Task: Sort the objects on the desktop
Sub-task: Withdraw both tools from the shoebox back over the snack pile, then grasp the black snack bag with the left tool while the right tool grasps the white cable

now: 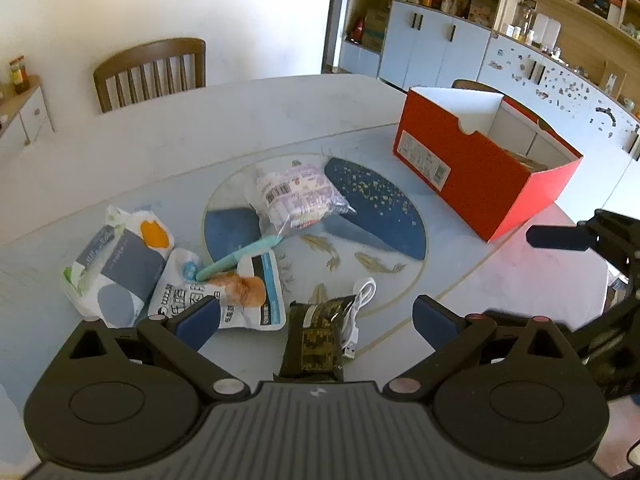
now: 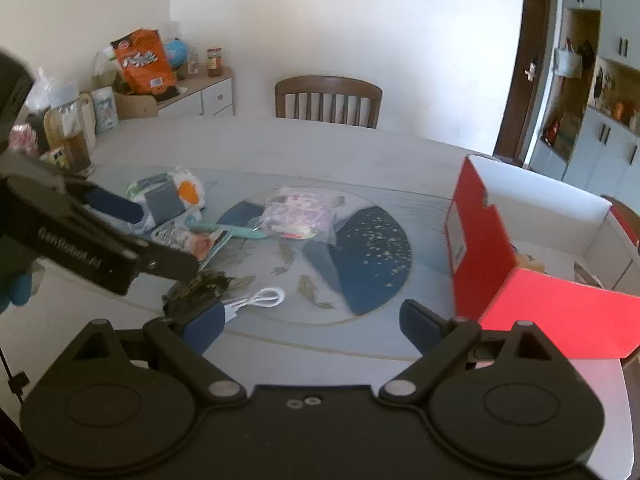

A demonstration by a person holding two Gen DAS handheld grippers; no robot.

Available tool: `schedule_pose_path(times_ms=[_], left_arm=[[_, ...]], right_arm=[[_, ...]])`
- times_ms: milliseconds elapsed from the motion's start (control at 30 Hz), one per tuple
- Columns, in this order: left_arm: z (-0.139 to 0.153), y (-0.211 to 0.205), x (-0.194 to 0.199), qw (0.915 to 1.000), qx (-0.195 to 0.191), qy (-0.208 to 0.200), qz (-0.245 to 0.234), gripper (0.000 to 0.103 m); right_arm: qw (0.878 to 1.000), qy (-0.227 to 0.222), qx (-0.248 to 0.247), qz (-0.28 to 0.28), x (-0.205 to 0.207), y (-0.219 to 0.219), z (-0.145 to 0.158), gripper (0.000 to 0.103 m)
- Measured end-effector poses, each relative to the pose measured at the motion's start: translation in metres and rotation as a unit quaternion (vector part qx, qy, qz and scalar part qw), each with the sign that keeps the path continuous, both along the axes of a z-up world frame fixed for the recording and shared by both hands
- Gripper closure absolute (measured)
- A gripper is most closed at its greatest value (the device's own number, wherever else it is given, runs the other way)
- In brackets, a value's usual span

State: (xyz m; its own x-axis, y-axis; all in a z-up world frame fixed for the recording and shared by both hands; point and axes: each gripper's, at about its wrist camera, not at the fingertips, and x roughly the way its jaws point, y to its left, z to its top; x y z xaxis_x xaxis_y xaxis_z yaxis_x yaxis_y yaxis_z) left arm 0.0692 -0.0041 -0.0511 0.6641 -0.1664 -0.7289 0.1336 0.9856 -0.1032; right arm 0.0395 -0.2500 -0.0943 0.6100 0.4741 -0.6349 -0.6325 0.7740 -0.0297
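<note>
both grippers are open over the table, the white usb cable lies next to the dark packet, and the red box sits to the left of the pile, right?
One thing is off: the red box sits to the right of the pile, as the left wrist view shows. The rest holds: left gripper and right gripper are open, and the white usb cable lies beside the dark packet.

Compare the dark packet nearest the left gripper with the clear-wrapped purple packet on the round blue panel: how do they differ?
The dark packet is black-brown and opaque; the purple packet is pale, inside clear wrap with a barcode showing. The dark packet lies between the left gripper's open fingers, beside a white cable; the purple packet sits farther off, by a teal pen. Both lie flat on the table, untouched.
</note>
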Motion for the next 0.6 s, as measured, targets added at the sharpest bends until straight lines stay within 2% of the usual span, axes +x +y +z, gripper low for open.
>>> schedule_pose_path(times_ms=[267, 600], left_arm=[[-0.02, 0.013, 0.002, 0.9994, -0.027, 0.017, -0.016, 0.001], [-0.04, 0.02, 0.009, 0.9985, -0.04, 0.035, -0.016, 0.002]], right_arm=[[1.0, 0.018, 0.0, 0.007, -0.006, 0.026, -0.027, 0.008], [0.999, 0.035, -0.009, 0.03, 0.0, 0.049, -0.06, 0.008]])
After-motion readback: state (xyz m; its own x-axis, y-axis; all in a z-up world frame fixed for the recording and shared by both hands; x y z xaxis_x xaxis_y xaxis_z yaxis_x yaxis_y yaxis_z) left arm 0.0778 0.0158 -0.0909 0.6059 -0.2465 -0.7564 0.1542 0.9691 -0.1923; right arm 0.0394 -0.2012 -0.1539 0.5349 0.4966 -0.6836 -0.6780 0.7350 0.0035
